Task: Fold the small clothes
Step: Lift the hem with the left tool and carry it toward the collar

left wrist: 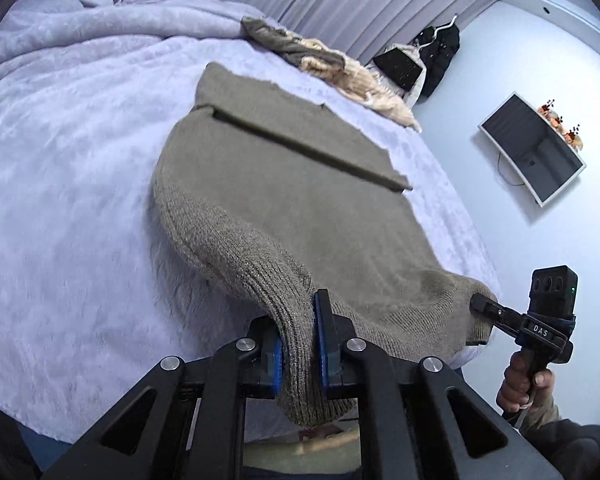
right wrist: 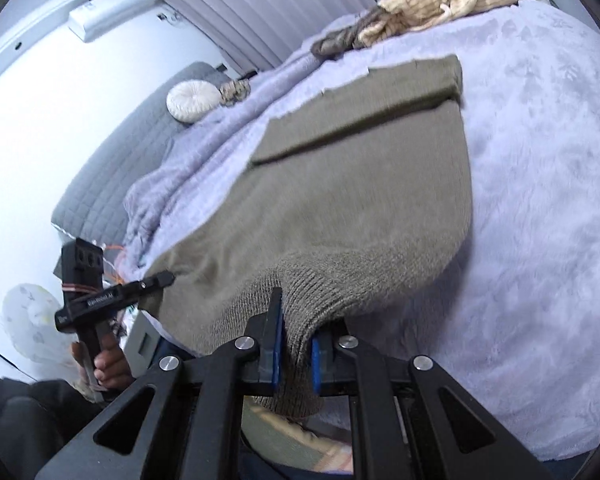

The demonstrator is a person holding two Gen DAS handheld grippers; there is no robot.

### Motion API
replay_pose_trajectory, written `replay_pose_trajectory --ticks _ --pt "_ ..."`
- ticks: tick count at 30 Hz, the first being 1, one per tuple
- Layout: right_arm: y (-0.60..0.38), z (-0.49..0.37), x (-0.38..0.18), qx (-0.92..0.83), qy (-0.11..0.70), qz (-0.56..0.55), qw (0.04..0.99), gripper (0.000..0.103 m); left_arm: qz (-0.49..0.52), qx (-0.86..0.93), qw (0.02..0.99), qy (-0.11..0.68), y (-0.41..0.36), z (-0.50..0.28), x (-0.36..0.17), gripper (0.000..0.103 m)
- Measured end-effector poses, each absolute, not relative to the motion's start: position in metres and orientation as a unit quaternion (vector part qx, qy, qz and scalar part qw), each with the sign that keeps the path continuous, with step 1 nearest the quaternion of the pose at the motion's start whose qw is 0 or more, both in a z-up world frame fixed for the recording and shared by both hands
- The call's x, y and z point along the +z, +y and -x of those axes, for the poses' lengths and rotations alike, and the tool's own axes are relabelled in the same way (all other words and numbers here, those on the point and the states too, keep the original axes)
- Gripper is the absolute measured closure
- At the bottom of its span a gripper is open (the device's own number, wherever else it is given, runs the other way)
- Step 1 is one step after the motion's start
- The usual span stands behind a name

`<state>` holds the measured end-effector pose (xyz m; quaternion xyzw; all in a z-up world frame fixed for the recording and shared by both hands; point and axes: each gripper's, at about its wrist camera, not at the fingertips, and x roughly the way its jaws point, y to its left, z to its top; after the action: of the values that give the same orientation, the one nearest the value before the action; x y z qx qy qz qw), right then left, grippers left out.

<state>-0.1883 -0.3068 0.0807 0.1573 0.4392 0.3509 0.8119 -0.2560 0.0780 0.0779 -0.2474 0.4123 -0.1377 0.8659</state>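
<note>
An olive-grey knit sweater (left wrist: 284, 184) lies spread on a lilac bed cover (left wrist: 72, 168), with a sleeve folded across its far part. My left gripper (left wrist: 298, 344) is shut on the ribbed near hem at one corner, lifted off the bed. My right gripper (left wrist: 480, 304) grips the other hem corner, seen at right in the left wrist view. In the right wrist view the sweater (right wrist: 340, 184) stretches away and my right gripper (right wrist: 296, 344) is shut on its ribbed hem; the left gripper (right wrist: 166, 279) pinches the hem at left.
A pile of cream and grey clothes (left wrist: 340, 64) lies at the bed's far edge, also in the right wrist view (right wrist: 432, 8). A round white cushion (right wrist: 190, 100) is near the grey headboard (right wrist: 140, 136). A wall television (left wrist: 534, 148) and hanging dark clothes (left wrist: 432, 56) are at right.
</note>
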Motion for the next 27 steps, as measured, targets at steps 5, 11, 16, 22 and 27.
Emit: replay_pose_trajectory --ticks 5,11,16,22,27 --pt "-0.308 0.175 0.090 0.343 0.423 -0.176 0.820 0.092 0.277 -0.148 0.862 0.398 0.084 0.244 0.088 0.089" --pt "-0.306 0.159 0.094 0.335 0.415 -0.195 0.823 0.092 0.291 -0.143 0.850 0.415 0.081 0.233 0.075 0.089" --pt "-0.294 0.156 0.092 0.334 0.421 -0.180 0.824 0.092 0.322 -0.147 0.831 0.430 0.084 0.236 0.054 0.090" --pt "-0.304 0.155 0.097 0.323 0.413 -0.195 0.829 0.092 0.326 -0.148 0.847 0.392 0.092 0.247 0.075 0.092" --pt "-0.304 0.146 0.105 0.317 0.406 -0.195 0.835 0.092 0.315 -0.140 0.860 0.377 0.093 0.228 0.094 0.092"
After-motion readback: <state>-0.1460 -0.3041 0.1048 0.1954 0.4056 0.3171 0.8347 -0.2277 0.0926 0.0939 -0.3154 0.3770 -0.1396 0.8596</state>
